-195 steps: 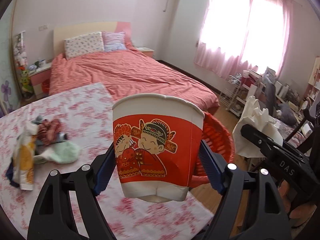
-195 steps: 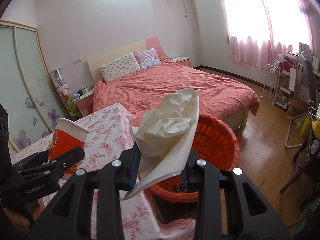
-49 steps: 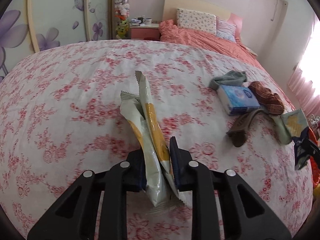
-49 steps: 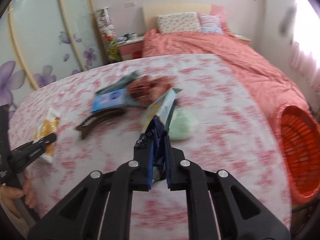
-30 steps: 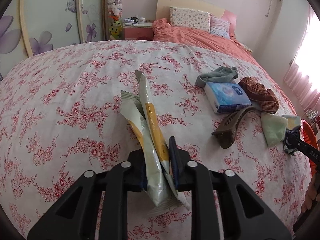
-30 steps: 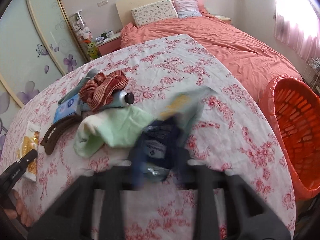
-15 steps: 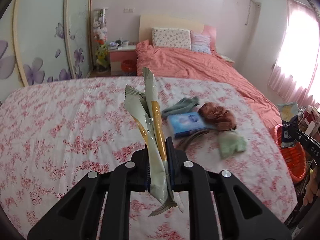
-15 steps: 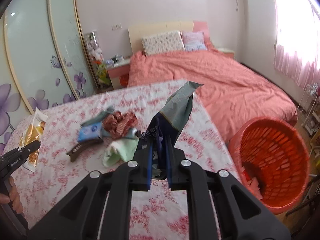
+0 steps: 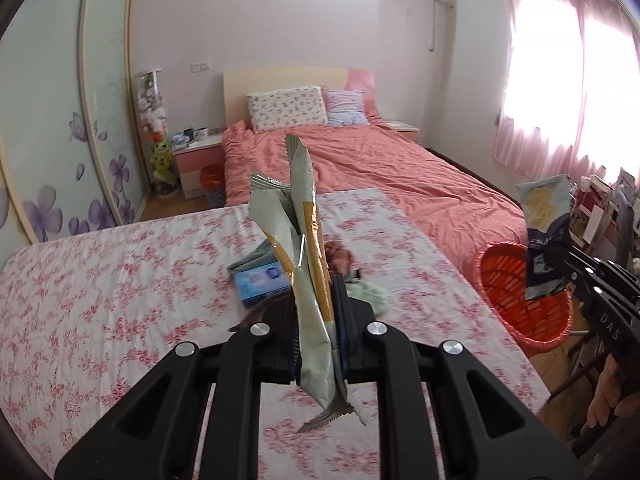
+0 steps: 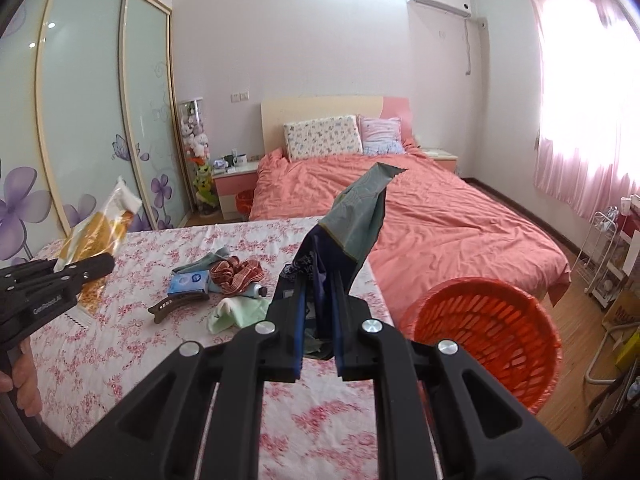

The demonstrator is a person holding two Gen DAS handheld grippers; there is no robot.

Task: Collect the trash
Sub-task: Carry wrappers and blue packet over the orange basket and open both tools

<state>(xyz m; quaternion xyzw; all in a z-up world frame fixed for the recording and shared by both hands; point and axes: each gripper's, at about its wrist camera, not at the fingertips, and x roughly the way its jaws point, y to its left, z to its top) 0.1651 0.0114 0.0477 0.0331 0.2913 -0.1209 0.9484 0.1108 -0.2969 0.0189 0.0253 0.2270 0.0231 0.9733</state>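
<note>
**Hidden and cut off**

Behind the snack wrapper (image 9: 308,280) at centre of the left view: most of the brown hair clip (image 9: 256,314) and red cloth (image 9: 340,258). Basket (image 10: 486,334) floor unseen behind its near wall, lower right. Small bedside-table items (image 10: 230,162), too small to identify. Hand (image 9: 604,396) cropped at right edge.

Surface (image 10: 120,344) beneath both tongs, clutter pile (image 10: 216,284) ahead-left of right tongs (image 10: 318,328), basket (image 10: 484,332) to their right, bed (image 10: 440,220) beyond.

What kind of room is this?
Most likely a bedroom: a big bed with a salmon-pink cover, two pillows against the headboard, and a small pink bedside table.
</note>
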